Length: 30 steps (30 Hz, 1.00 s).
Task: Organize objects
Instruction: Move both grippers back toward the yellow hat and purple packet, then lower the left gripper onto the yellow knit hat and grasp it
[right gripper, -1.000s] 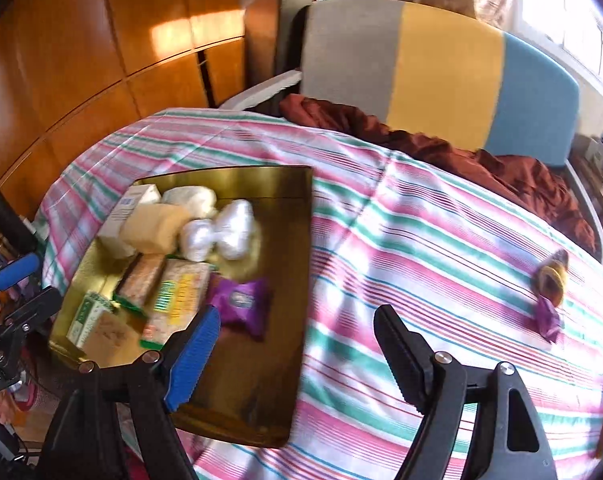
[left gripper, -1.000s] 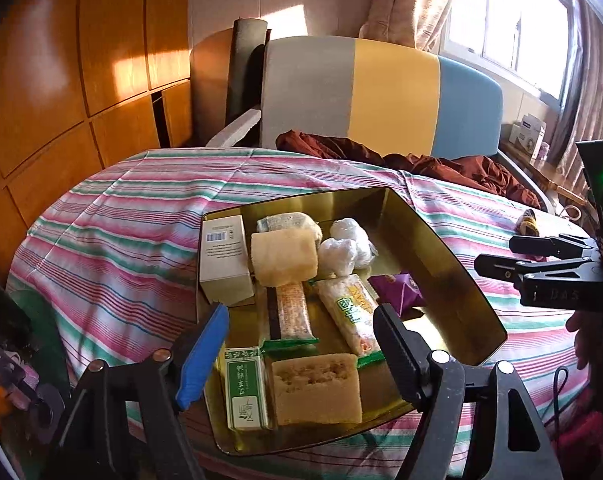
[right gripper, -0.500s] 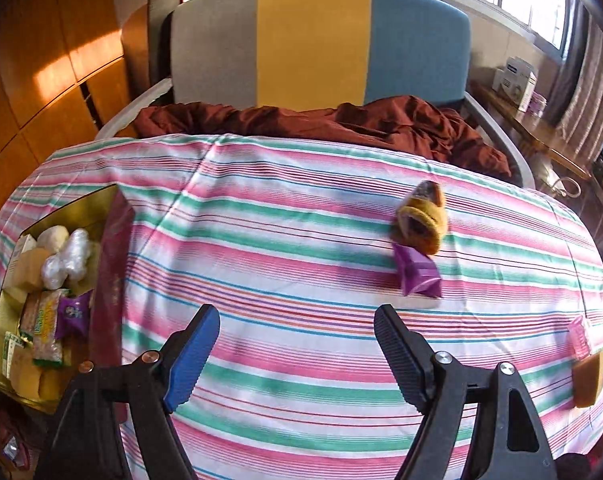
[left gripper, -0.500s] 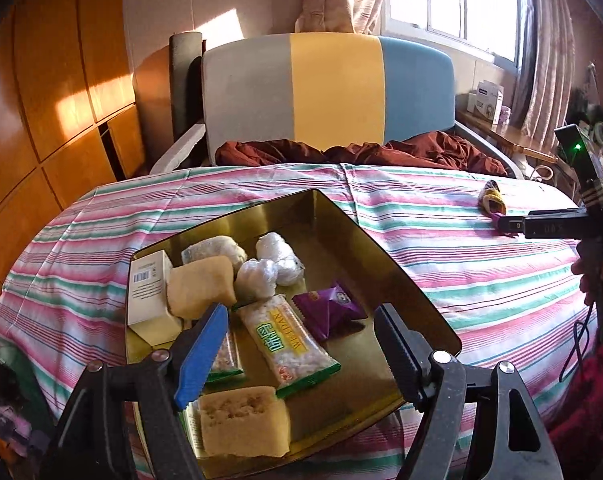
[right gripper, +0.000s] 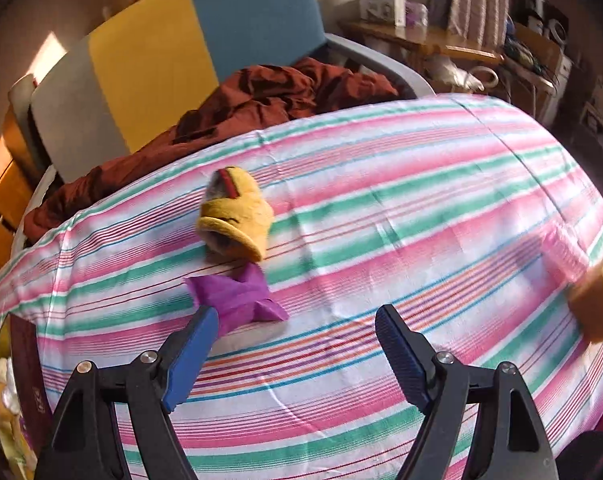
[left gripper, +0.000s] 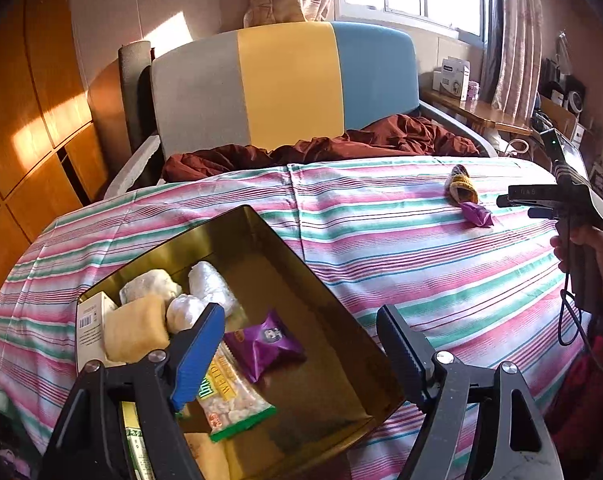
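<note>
1. Left tongs (left gripper: 301, 344): the jaws are opening, with nothing between them; positioned above the gold tray (left gripper: 333, 320).
2. Gold tray: rests on the striped desk (left gripper: 381, 240); contents include a purple packet (left gripper: 263, 338), a green-edged snack bar (left gripper: 229, 400), a white box (left gripper: 87, 328) and white wrapped pieces (left gripper: 211, 286).
3. Right tongs (right gripper: 293, 344): jaws apart, empty; positioned over the desk.
4. Purple wrapper (right gripper: 237, 294): lies on the desk, just beyond the left finger, touching the yellow knitted item (right gripper: 237, 216).
5. Orange block (right gripper: 595, 306): near the desk's right edge; blurred.
</note>
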Motion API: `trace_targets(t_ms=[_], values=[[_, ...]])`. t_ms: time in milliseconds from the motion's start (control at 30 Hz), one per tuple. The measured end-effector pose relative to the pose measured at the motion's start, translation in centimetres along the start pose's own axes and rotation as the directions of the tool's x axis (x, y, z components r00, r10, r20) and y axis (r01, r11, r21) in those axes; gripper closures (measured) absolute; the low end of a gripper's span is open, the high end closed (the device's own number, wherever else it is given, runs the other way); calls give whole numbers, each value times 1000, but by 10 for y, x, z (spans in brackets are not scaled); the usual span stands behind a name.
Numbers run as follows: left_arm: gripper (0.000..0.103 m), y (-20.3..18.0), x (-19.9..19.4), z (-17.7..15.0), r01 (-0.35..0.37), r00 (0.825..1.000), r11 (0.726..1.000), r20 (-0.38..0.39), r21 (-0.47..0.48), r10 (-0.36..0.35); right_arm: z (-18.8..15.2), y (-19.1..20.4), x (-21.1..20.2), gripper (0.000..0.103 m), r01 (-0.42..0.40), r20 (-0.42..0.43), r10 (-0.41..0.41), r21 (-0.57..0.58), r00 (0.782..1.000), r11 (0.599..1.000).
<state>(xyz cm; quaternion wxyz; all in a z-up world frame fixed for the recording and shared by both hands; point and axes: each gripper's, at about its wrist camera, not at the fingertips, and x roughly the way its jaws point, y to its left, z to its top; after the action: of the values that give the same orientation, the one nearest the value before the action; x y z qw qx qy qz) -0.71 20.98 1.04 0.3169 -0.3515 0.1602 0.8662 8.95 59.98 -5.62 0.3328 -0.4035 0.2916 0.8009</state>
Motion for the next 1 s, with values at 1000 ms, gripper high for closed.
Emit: trace_targets(t_ms=[1000], values=[[24, -167, 156, 138, 309, 941, 949, -168, 65, -294, -1, -92, -37, 20, -217, 99, 194, 457, 976, 862]])
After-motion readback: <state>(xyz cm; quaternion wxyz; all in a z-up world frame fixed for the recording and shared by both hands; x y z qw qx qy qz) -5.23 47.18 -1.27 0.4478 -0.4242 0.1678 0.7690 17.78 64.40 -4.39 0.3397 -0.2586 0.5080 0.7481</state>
